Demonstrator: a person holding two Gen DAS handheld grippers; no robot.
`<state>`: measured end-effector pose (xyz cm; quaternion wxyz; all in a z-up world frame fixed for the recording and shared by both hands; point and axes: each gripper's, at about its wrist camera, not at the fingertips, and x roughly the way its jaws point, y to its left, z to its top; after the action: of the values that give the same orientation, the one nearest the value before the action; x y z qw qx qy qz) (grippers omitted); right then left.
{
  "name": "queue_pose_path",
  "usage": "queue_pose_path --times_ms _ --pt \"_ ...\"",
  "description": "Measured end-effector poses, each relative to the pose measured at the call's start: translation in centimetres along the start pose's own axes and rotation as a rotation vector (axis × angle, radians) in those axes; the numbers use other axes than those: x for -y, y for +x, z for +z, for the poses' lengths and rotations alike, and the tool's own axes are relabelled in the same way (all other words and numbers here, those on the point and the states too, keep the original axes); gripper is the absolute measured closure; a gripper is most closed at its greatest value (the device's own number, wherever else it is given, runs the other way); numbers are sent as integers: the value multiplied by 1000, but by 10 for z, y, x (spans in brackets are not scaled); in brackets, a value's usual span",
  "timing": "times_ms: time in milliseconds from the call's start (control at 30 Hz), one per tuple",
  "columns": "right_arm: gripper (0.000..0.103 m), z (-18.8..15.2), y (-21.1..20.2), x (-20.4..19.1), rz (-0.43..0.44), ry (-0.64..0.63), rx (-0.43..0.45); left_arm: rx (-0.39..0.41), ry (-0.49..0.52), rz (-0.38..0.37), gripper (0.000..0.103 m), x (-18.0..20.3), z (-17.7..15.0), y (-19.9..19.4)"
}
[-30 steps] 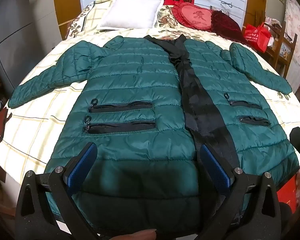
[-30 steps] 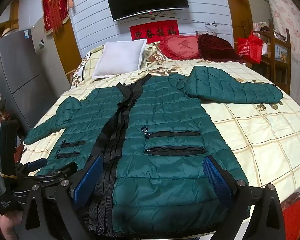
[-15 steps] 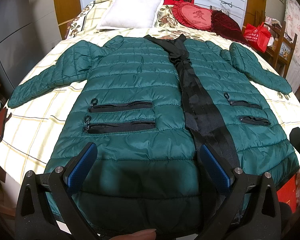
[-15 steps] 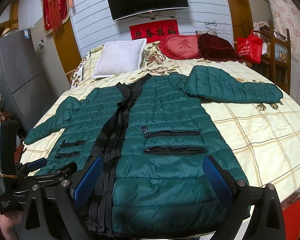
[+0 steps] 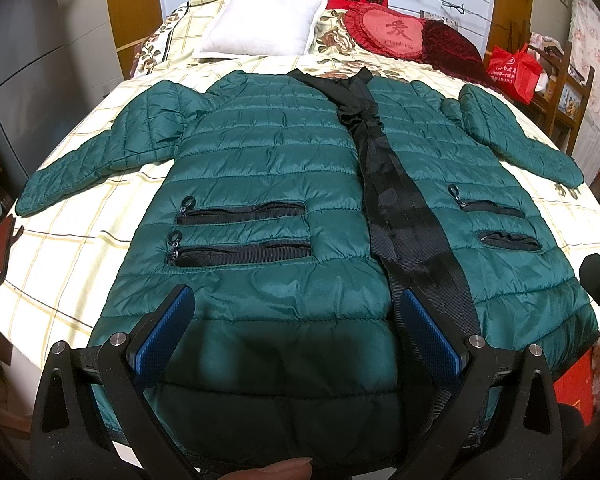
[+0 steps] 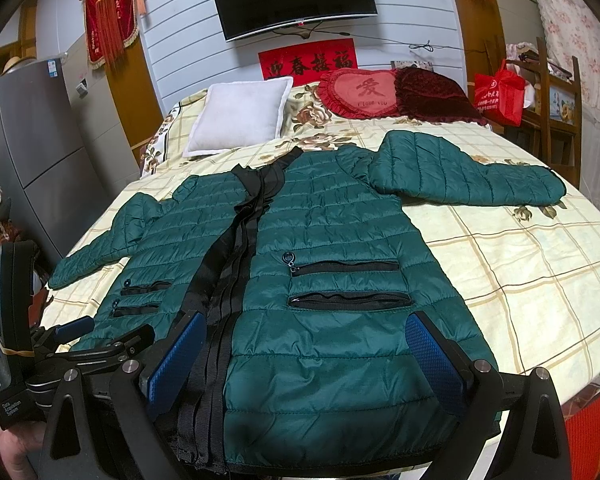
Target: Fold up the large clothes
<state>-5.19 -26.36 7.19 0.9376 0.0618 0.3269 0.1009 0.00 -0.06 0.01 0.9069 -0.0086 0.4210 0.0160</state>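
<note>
Green quilted down jacket (image 5: 268, 168) spread flat, front up, sleeves out, across the bed (image 6: 540, 264), hem at its foot edge: no fold yet made. Left hand-held gripper (image 5: 296, 320) and right hand-held gripper (image 6: 304, 344) hover released over the hem

Soft indoor light, even and sharp in the middle; the fisheye bends all edges (corners go black), and shadow darkens the jacket (image 5: 276, 168) hem.
</note>
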Motion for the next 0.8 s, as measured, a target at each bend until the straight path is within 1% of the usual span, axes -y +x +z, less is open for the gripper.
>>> queue_pose_path --times_ms 800 --pt "4 0 0 0 0 1 -2 -6 -3 0 0 -1 0 0"
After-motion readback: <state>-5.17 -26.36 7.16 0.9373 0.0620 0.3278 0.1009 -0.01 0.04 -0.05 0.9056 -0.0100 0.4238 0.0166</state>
